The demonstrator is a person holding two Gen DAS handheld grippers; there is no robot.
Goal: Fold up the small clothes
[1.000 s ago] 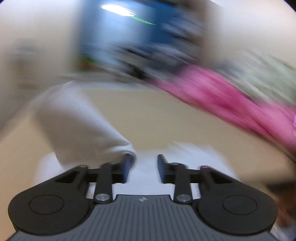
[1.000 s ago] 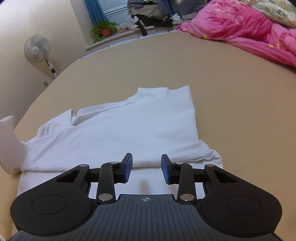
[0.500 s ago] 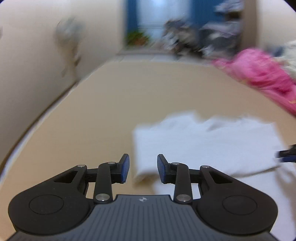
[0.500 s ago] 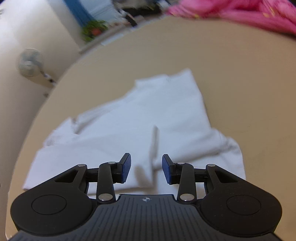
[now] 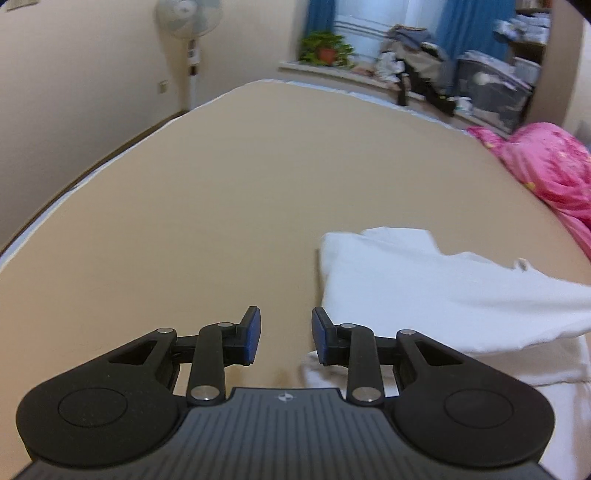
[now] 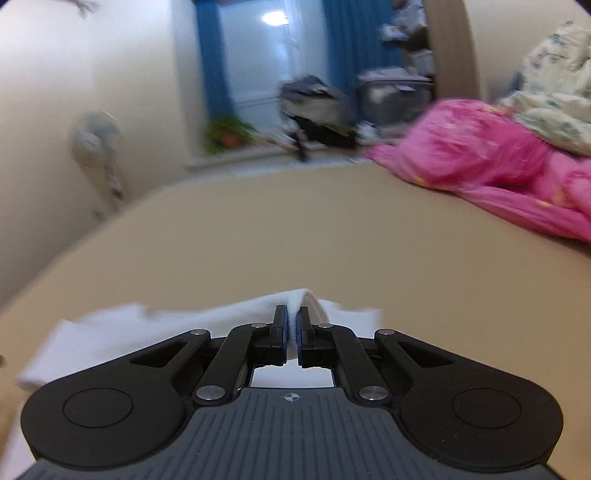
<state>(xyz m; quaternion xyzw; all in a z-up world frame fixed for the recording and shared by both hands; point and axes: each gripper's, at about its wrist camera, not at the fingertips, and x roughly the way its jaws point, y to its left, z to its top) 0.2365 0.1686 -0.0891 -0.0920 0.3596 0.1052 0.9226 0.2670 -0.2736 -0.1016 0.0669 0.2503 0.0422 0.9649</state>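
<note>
Right gripper (image 6: 293,326), lower centre of the right wrist view: jaws closed on a raised fold of the white garment (image 6: 110,332), a thin ridge of cloth pinched between the pads. The garment spreads left and right behind the fingers, lower third of the frame, on the tan bed surface (image 6: 295,229). Pink quilt (image 6: 480,166) at right; a pale floral quilt (image 6: 554,99) above it, upper right.

Left gripper (image 5: 286,338), lower centre of the left wrist view: jaws parted, nothing between the blue pads (image 5: 253,334), only bare tan bed surface (image 5: 221,184) showing through the gap. The white garment (image 5: 424,288) lies at lower right, its near edge just beside the right-hand finger. Pink quilt (image 5: 546,166) at the right edge. Standing fan (image 5: 190,22), upper left; potted plant (image 5: 325,48) on the sill, top centre, before blue curtains (image 5: 465,26).
</note>
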